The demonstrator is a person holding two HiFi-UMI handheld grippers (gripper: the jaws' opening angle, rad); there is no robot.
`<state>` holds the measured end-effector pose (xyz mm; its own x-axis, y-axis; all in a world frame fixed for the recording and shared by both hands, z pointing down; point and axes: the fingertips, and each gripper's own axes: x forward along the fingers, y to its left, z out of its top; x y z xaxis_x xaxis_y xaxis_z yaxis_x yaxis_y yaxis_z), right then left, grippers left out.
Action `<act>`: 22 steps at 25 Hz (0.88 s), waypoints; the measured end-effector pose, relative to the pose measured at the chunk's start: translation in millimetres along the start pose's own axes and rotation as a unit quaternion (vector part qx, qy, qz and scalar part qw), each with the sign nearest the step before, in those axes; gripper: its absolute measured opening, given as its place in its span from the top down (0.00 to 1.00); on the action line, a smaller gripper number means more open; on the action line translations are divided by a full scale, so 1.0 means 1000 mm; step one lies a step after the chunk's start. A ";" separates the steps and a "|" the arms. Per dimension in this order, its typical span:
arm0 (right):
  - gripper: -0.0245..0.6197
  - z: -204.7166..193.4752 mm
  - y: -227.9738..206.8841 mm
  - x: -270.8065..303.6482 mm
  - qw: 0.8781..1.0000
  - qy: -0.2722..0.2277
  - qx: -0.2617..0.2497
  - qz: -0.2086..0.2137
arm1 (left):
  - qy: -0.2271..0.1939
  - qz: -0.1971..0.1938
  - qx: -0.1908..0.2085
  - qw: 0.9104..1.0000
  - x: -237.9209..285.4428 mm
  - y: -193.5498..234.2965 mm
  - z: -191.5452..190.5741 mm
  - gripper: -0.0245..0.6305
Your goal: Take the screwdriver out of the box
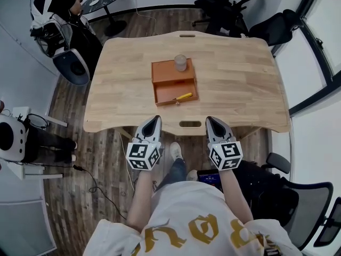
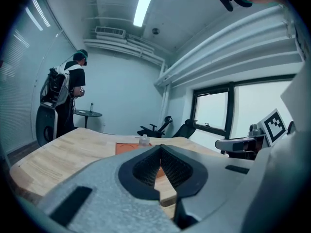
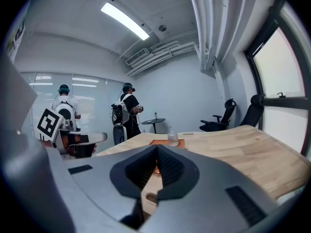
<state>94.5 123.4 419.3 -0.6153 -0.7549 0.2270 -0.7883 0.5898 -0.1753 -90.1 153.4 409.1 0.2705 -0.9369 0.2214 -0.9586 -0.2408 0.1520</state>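
the left gripper [image 1: 155, 119] and right gripper [image 1: 212, 120], both pressed together and empty at lower centre, would likely shove aside the yellow screwdriver [image 1: 183, 96] lying in the orange box [image 1: 161, 71] mid-frame unless their jaws spread first.

The head view looks from high up, almost straight down on the table [image 1: 234, 79], which fills the middle of the frame. Each tongs view sits low, right behind its own tongs, and looks nearly level across the table top into the room. The left tongs [image 2: 160, 147] fill the bottom half of their view, very close. The right tongs [image 3: 156, 147] do too. All three views show the orange box [image 1: 170, 71].
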 end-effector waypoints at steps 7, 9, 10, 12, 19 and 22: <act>0.95 0.000 -0.042 0.090 1.000 0.028 0.008 -0.012 | 0.018 -0.011 -0.006 1.000 0.087 0.050 0.006 0.95; 0.95 0.002 -0.050 0.120 0.999 0.037 0.009 -0.014 | 0.025 -0.014 -0.010 1.000 0.113 0.069 0.008 0.95; 0.95 0.003 -0.054 0.134 0.999 0.040 0.009 -0.015 | 0.029 -0.016 -0.013 0.999 0.126 0.078 0.008 0.95; 0.95 0.004 -0.061 0.161 0.999 0.048 0.011 -0.019 | 0.037 -0.023 -0.018 0.999 0.150 0.093 0.009 0.95; 0.95 -0.002 -0.081 0.223 0.996 0.076 0.019 -0.033 | 0.070 -0.065 -0.020 0.995 0.216 0.121 0.004 0.95; 0.95 -0.004 -0.087 0.236 0.996 0.079 0.019 -0.043 | 0.074 -0.079 -0.022 0.994 0.232 0.128 0.003 0.95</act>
<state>17.3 -105.0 491.9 -0.5406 -0.7451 0.3906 -0.8390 0.5119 -0.1846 -150.3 -95.4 477.3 0.4313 -0.8398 0.3297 -0.8988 -0.3683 0.2377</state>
